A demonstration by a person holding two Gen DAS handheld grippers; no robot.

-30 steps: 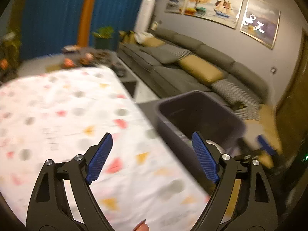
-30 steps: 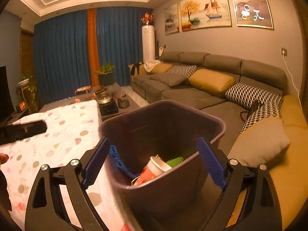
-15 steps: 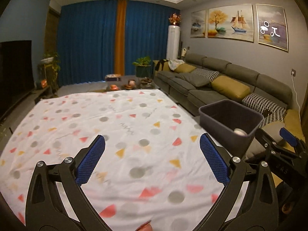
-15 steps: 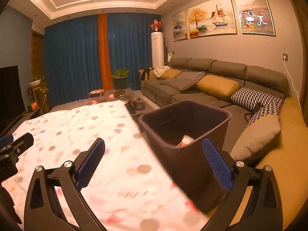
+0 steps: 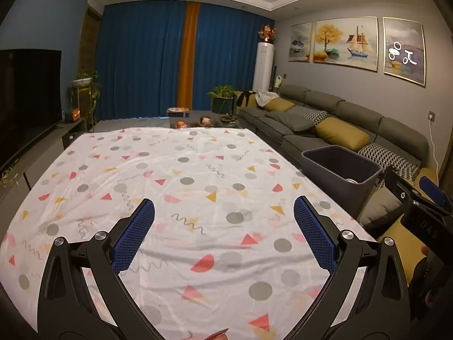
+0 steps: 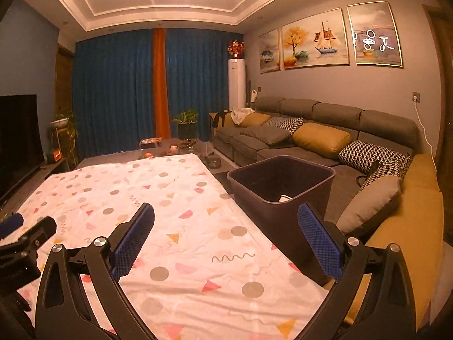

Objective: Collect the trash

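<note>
So both grippers are empty right now. The left gripper (image 5: 223, 226) has its jaws spread as wide as they go with nothing between them, and the right gripper (image 6: 226, 231) is the same, hovering over the near part of the worktop (image 5: 198, 187), which is covered by a white cloth with dots, triangles and squiggles. I can't spot any loose trash on that cloth in either view, so I'd say the collecting looks mostly done or the next piece is somewhere out of frame.

The bin (image 6: 280, 181) sits just off the worktop's right edge, between it and the sofa (image 6: 325, 124). You can see a bit of something pale at the bottom of it (image 6: 284, 197), which I'd guess is a cup.

If there's more to grab: keep the jaws wide on approach, come in low across the cloth so you don't bunch it up, and only let go once you're properly over the bin's rim, not beside it.

Writing: the far right picture (image 5: 403, 49) on the back wall has some white scribble-like characters, can't read them. There's faint lettering on the right gripper's body in the left view, too dim to make out.
</note>
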